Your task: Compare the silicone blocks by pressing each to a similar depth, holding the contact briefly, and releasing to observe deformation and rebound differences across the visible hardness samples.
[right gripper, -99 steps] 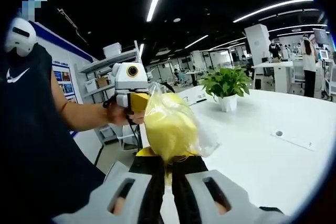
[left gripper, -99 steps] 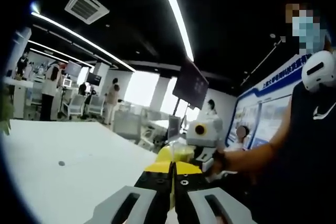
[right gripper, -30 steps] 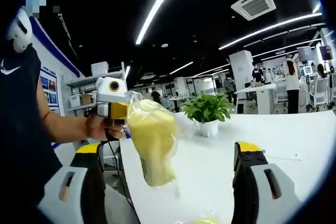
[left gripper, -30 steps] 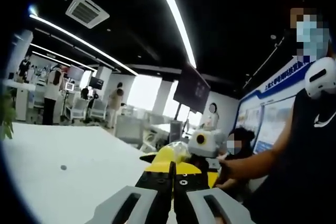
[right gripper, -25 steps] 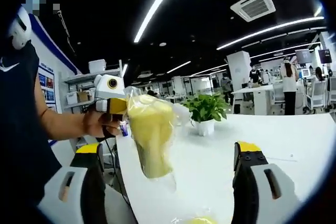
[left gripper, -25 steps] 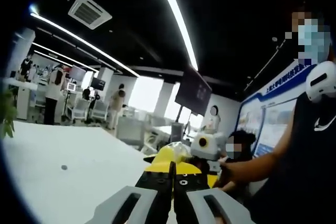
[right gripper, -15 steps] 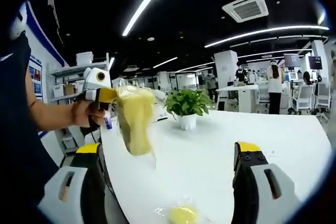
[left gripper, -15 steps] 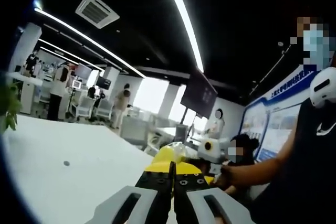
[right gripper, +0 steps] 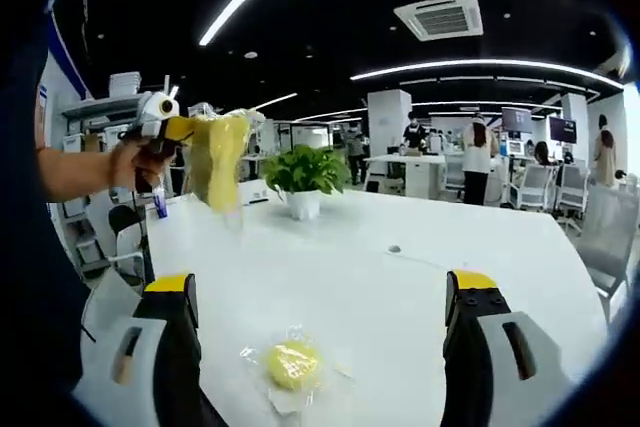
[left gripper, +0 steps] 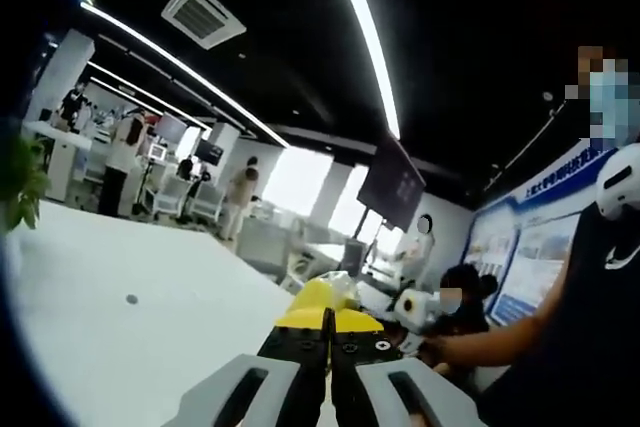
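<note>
Yellow bagged block (right gripper: 222,173) in L gripper (right gripper: 178,129), R gripper (right gripper: 325,332) open

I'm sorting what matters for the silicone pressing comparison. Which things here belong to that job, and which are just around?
Part of the job:
- bagged yellow block held up by the left gripper
- wrapped yellow block lying on the white table
- right gripper, jaws wide open

Just around:
- potted plant
- office chairs

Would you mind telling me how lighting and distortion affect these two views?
Left gripper view: ceiling light strips bow with fisheye distortion, window blown out. Right gripper view: white table evenly bright, wrapped yellow block sharp, bagged block soft.
</note>
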